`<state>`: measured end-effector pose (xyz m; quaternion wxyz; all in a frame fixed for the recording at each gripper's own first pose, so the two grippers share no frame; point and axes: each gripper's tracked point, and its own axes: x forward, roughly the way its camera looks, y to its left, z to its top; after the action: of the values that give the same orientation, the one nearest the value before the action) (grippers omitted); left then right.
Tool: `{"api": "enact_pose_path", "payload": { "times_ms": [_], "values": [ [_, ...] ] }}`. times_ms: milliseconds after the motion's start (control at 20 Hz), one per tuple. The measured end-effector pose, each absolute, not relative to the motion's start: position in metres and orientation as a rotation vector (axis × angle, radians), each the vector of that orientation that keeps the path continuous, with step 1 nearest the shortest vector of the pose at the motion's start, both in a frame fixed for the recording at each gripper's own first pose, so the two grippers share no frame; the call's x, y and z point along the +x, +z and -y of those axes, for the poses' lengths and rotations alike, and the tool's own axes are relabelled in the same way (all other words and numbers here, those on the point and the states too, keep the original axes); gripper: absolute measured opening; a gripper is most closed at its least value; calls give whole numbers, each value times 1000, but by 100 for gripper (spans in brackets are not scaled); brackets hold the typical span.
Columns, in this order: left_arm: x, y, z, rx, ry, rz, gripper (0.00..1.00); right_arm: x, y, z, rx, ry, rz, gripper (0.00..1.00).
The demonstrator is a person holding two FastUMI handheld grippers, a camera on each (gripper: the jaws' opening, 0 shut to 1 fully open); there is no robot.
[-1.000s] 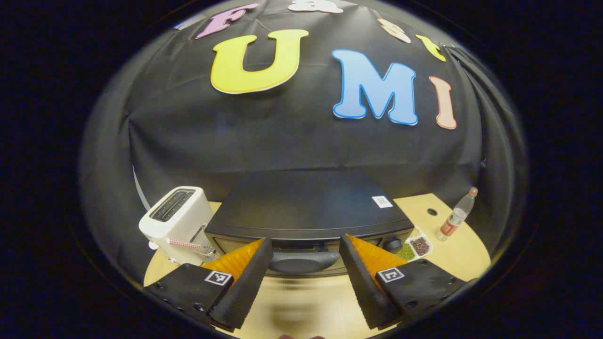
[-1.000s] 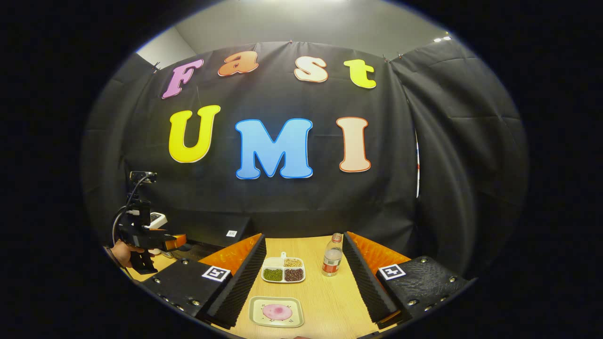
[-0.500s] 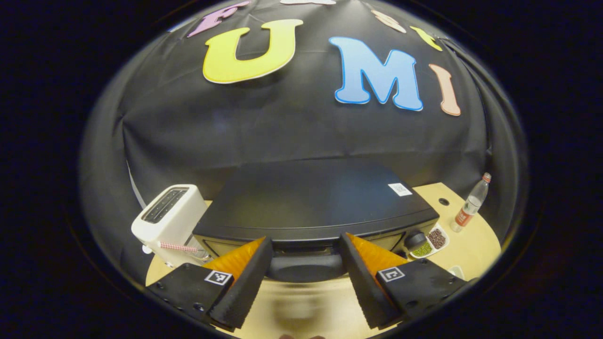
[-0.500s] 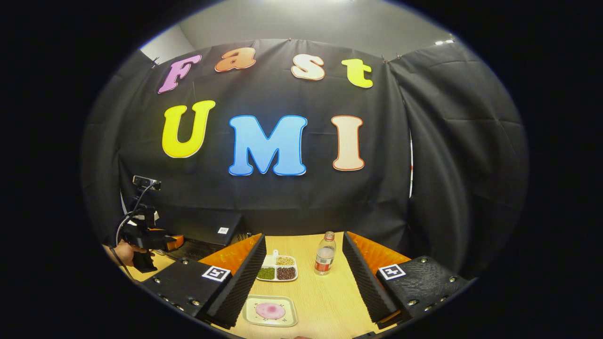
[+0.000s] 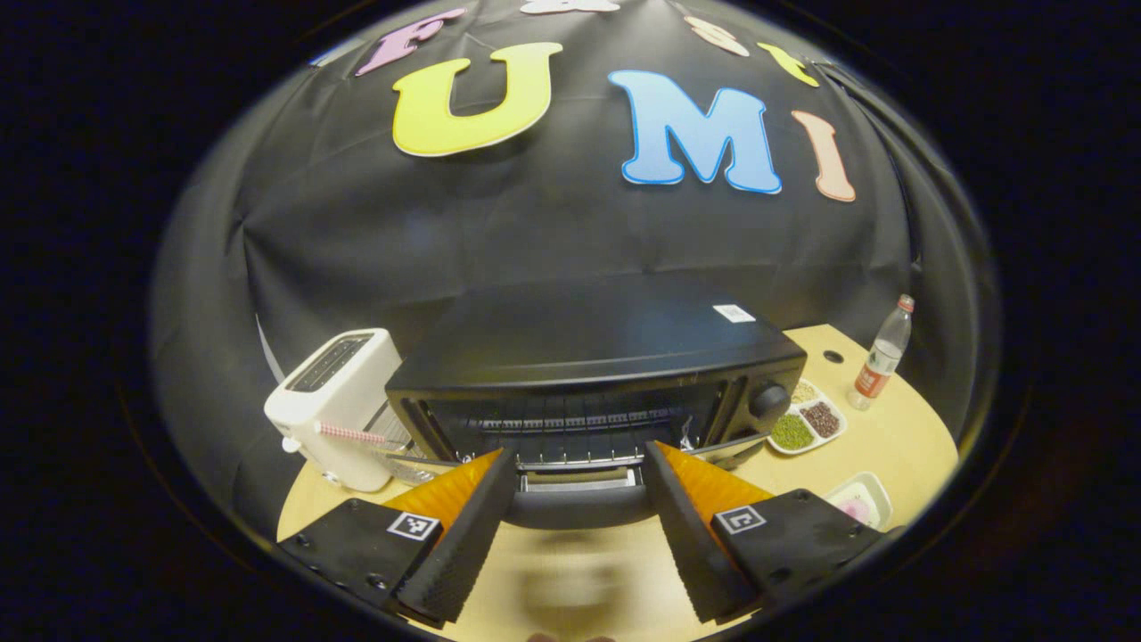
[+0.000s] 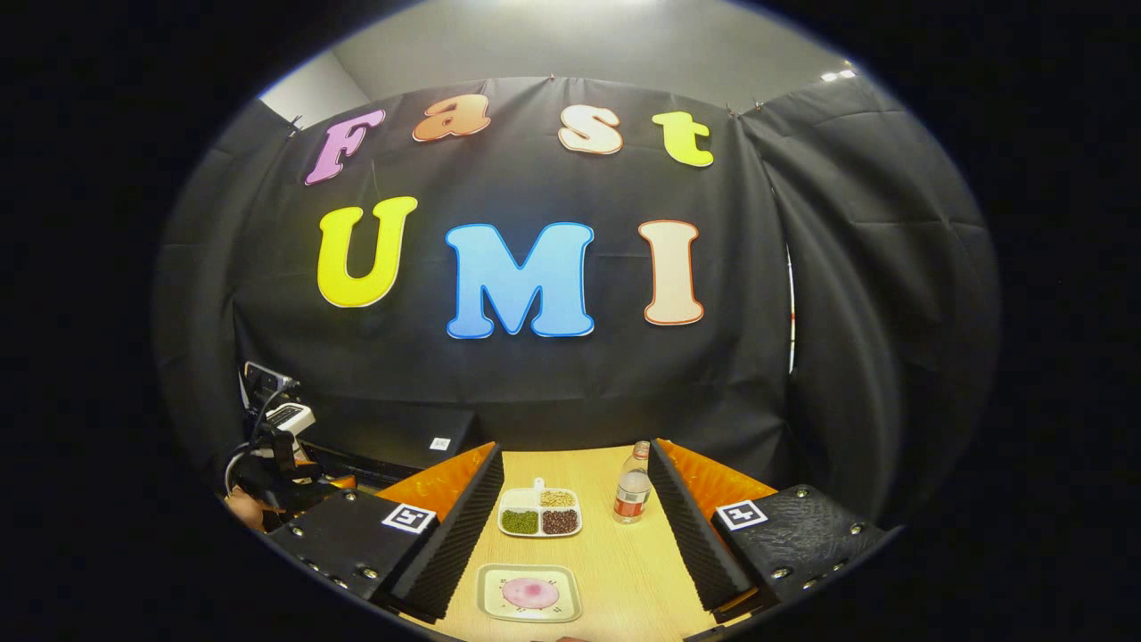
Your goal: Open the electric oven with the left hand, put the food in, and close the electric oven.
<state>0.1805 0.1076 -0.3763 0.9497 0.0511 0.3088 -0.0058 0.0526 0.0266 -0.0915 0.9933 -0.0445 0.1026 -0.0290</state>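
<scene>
I held my left gripper (image 5: 579, 486) wide open around the oven (image 5: 597, 357) door's handle (image 5: 579, 508) to pull; right gripper (image 6: 575, 522) gaped empty.

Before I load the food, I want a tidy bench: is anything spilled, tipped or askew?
Nothing stands out. The oven door hangs open, as intended; the bottle and toaster stand upright, and the sectioned dish keeps its beans in.

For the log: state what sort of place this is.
Likely a staged kitchen counter in a recording booth: an electric oven with its door down, a toaster and a sectioned dish of beans on a wooden table.
</scene>
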Motion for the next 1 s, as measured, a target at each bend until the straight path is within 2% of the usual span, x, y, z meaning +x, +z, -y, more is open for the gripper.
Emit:
{"api": "enact_pose_path", "payload": {
  "times_ms": [300, 350, 400, 450, 500, 650, 700, 800, 900, 1000],
  "values": [
    [157, -386, -106, 99, -15, -631, 96, 49, -95, -27, -95, -54, -215, 99],
    [154, -389, -106, 104, -19, -633, 100, 47, -96, -27, -94, -53, -219, 99],
    [147, -393, -106, 112, -23, -635, 97, 47, -97, -27, -93, -54, -223, 99],
    [141, -396, -106, 120, -24, -639, 100, 46, -98, -26, -94, -58, -228, 99],
    [135, -401, -106, 120, -24, -643, 96, 45, -100, -25, -95, -61, -231, 99],
    [119, -414, -105, 110, -24, -665, 96, 44, -103, -25, -92, -64, -245, 99],
    [114, -419, -105, 111, -27, -673, 100, 42, -106, -24, -91, -67, -254, 99],
    [104, -429, -107, 114, -29, -696, 96, 40, -108, -23, -88, -72, -267, 99],
    [95, -441, -107, 109, -37, -722, 100, 40, -112, -23, -86, -75, -277, 99],
    [89, -450, -108, 133, -49, -737, 98, 38, -116, -24, -85, -76, -294, 99]
  ]
}}
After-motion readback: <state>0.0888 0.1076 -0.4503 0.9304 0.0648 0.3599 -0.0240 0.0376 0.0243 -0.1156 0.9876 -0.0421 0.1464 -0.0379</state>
